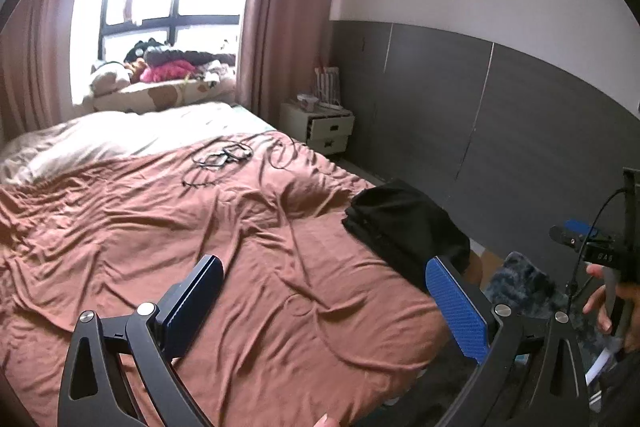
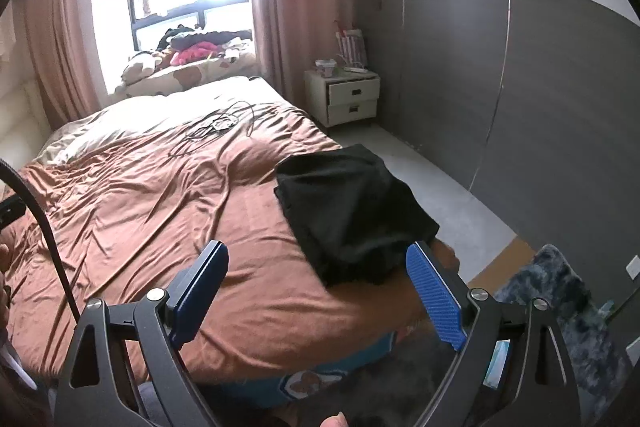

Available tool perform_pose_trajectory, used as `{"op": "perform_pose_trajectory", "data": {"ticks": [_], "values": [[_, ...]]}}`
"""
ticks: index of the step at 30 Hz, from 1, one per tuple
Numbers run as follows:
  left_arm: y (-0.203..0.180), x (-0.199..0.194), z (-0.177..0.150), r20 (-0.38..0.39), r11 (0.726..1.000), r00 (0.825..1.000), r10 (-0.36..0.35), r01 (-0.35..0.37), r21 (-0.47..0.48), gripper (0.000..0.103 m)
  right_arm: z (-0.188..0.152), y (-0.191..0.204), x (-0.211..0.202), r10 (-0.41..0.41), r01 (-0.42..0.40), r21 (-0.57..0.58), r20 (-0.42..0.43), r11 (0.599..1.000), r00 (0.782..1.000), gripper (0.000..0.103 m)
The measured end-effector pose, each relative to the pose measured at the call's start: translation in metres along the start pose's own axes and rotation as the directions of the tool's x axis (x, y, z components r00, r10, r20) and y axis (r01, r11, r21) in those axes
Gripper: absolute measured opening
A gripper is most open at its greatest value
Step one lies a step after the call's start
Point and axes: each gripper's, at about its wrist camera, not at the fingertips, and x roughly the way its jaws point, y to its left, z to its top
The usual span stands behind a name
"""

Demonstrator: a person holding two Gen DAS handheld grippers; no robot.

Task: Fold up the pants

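Note:
Black pants (image 1: 404, 227) (image 2: 352, 215) lie folded in a compact stack at the right edge of the bed, on the brown cover (image 1: 200, 247) (image 2: 160, 207). My left gripper (image 1: 324, 279) hangs open over the cover, left of and nearer than the pants, with nothing between its blue pads. The right gripper (image 2: 316, 267) is also open and empty, held back from the stack's near edge. A hand (image 1: 608, 299) holding the right gripper's handle shows at the far right of the left wrist view.
Tangled black cables (image 1: 224, 157) (image 2: 212, 125) lie on the far part of the bed. A white nightstand (image 1: 320, 129) (image 2: 348, 95) stands by the grey wall panels. Clothes and plush toys (image 1: 168, 67) pile up on the window ledge. A dark shaggy rug (image 2: 568, 307) covers the floor to the right.

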Motion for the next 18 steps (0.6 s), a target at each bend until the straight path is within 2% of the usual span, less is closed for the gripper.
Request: {"op": "perform_pose_trajectory", "data": {"ticks": [12,18], "values": [[0.01,-0.078,-0.039,0.05,0.997,0.997,0.061,-0.062,0.035,0.102,-0.047,0.014,-0.063,0.058,-0.059,0.014,0.068,0.998,0.996,0.09],[0.022,-0.112,-0.063,0.063,0.998,0.996,0.06,-0.058,-0.034,0.102,-0.077,0.022,-0.089,0.086,-0.087,-0.002,0.105,0.996,0.991,0.09]]}}
